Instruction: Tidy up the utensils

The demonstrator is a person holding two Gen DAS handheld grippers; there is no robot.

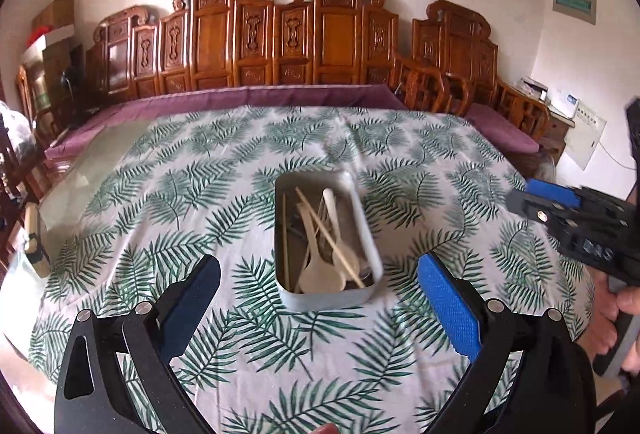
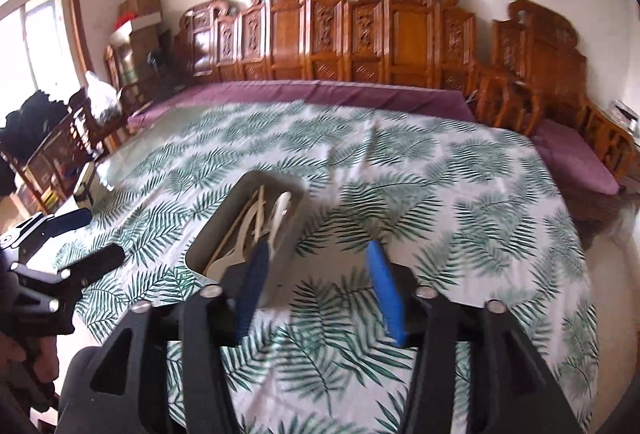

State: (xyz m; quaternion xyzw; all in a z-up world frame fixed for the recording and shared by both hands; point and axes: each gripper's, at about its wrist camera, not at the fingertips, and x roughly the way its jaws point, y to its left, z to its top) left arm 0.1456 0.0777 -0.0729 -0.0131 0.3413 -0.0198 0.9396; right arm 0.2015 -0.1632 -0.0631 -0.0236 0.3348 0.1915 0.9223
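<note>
Leaf-patterned cloth (image 1: 168, 194) is spread over the table; mid-table the metal tray (image 1: 368, 230) is seen, spoons and chopsticks (image 1: 328, 230) inside. Left gripper (image 1: 320, 310) and right gripper (image 2: 316, 294) are held open, empty.

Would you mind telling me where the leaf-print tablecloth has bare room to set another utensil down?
The leaf-print tablecloth lies bare on both sides of the grey rectangular metal tin, behind it up to the purple cushion, and in front of it. Only the tin is crowded, with pale spoons and wooden chopsticks.
</note>
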